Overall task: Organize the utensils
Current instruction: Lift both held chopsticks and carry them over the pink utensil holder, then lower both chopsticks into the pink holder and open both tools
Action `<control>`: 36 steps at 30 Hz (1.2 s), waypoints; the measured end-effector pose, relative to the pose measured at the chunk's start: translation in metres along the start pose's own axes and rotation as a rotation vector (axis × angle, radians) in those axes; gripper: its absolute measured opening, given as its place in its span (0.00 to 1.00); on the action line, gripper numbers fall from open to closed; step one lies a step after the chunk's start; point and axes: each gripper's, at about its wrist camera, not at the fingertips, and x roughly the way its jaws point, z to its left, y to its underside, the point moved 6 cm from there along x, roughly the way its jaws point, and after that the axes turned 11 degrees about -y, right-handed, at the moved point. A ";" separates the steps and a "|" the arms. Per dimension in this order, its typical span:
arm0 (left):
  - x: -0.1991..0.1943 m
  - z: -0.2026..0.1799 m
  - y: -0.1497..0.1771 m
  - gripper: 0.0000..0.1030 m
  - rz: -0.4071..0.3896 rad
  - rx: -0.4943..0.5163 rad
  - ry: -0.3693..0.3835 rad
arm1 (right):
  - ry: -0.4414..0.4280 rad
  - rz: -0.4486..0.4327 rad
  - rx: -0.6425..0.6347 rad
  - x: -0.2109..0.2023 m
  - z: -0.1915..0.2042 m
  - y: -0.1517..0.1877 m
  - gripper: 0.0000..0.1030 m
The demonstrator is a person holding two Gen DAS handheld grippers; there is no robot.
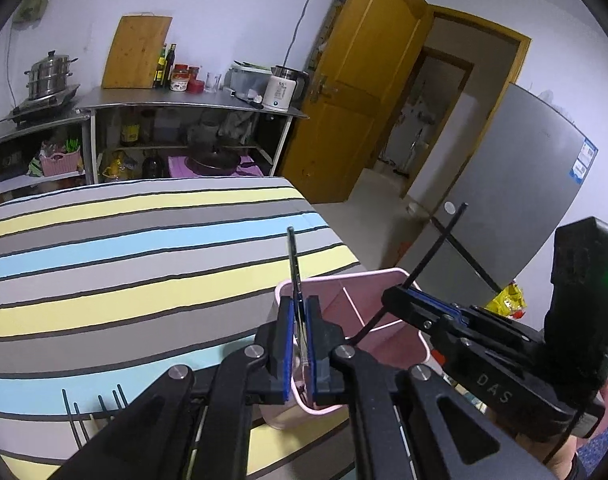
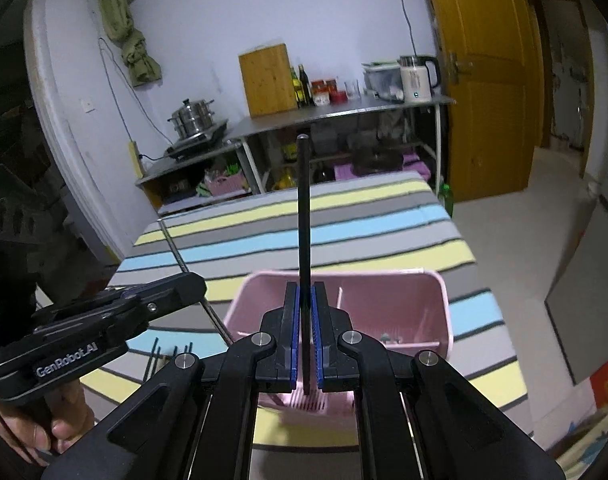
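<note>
Left wrist view: we saw left gripper [image 1: 299, 344] clamped on a thin metal utensil [image 1: 292, 256] over pink holder [image 1: 408, 344]; slipping likely.
Right wrist view: right gripper [image 2: 306, 340] pinched black chopstick [image 2: 304, 208] above holder; loose chopsticks [image 2: 172, 354] lay beside it, collision risk.

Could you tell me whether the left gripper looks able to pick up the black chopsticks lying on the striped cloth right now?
Probably not yet: the left gripper is shut on a thin metal utensil above the pink basket. The black chopsticks lie unobstructed on the striped cloth.
</note>
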 end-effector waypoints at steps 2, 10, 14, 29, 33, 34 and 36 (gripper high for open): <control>0.001 -0.003 0.001 0.05 -0.006 0.007 0.001 | 0.006 0.005 0.009 0.001 -0.004 0.002 0.06; -0.019 -0.003 0.002 0.09 -0.038 0.010 -0.005 | 0.011 -0.037 0.020 -0.012 -0.006 0.000 0.23; -0.041 0.000 0.006 0.10 -0.069 0.011 -0.013 | 0.021 -0.051 0.016 -0.023 -0.002 0.002 0.23; -0.135 0.032 0.069 0.10 -0.174 -0.023 -0.154 | 0.032 -0.075 -0.077 -0.067 0.060 0.048 0.23; -0.153 0.043 0.088 0.10 -0.193 -0.026 -0.201 | 0.028 -0.069 -0.097 -0.074 0.075 0.069 0.23; -0.158 0.046 0.095 0.10 -0.195 -0.025 -0.223 | 0.022 -0.065 -0.098 -0.074 0.078 0.074 0.23; -0.165 0.049 0.105 0.10 -0.200 -0.026 -0.239 | 0.015 -0.058 -0.108 -0.075 0.085 0.084 0.23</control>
